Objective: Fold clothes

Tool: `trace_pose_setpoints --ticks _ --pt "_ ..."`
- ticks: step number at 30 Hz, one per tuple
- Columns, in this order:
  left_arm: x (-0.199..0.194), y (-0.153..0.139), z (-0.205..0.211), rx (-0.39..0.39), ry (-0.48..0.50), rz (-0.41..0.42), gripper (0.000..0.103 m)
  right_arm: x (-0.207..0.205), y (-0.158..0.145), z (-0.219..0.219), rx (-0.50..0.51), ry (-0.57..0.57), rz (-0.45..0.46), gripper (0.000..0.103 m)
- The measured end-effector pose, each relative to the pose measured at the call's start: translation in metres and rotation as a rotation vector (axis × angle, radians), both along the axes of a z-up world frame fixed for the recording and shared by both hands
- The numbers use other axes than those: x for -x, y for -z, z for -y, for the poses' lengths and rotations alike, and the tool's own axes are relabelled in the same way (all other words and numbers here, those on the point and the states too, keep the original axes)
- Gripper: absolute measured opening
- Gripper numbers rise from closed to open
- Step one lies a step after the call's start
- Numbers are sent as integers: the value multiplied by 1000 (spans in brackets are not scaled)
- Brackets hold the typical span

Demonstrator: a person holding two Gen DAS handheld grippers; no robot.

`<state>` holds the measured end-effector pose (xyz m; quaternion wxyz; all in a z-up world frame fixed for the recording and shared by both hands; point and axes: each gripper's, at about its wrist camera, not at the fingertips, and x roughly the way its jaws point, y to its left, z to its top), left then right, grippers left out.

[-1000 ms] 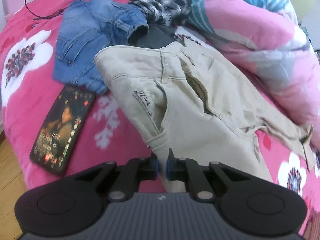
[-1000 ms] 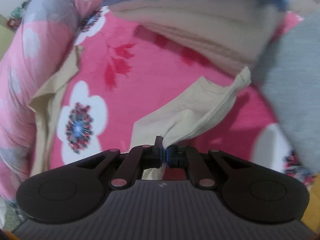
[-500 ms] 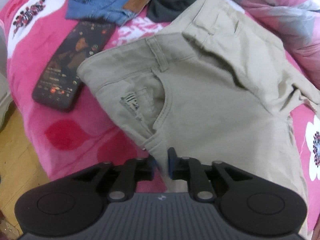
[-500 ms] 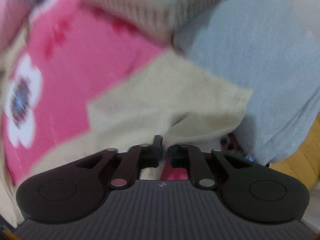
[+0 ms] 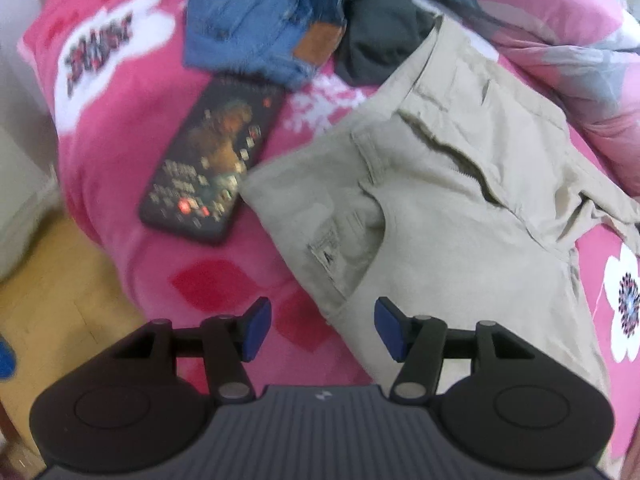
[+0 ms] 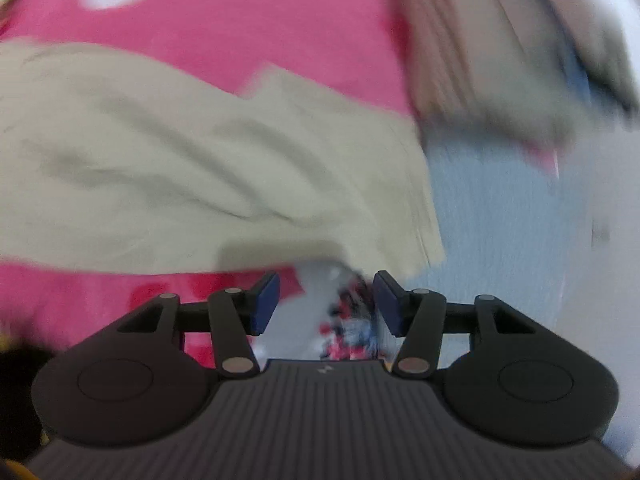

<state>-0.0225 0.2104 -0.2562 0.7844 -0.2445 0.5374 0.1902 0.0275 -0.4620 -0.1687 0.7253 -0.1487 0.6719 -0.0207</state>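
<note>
**Both claws spread wide over the khaki trousers**

The left claw [image 5: 323, 330] is open, its blue pads apart and holding nothing, just below the side seam of the khaki trousers [image 5: 452, 216]. These lie flat in the centre right of the frame on a pink floral bedspread [image 5: 120, 128], woven cotton with a gaping fly and a slanted pocket. A glossy black phone [image 5: 212, 164] lies to their left, folded denim jeans [image 5: 260, 20] at the upper centre. The right claw [image 6: 326, 304] is likewise open and empty; the blurred, creased trouser cloth [image 6: 200, 176] fills the middle left, beside soft grey-blue fabric [image 6: 500, 220].
</note>
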Motion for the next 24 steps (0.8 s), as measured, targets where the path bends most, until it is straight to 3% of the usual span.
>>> trace_pose_setpoints --ticks 5,11,18,21,24 --pt "-13 -18 1 -89 122 94 58 -24 -44 -88 -139 -322 139 45" --pt "-63 -12 2 -192 257 158 59 -71 -43 -252 -407 -630 225 39" --pt "-115 23 -18 -60 311 148 60 -105 -12 -446 -627 -1001 222 39" --pt "-124 35 -28 -4 295 146 56 -114 -2 -509 -651 -1116 226 39" --pt "-130 43 -36 46 289 145 52 -114 22 -551 -607 -1242 182 39"
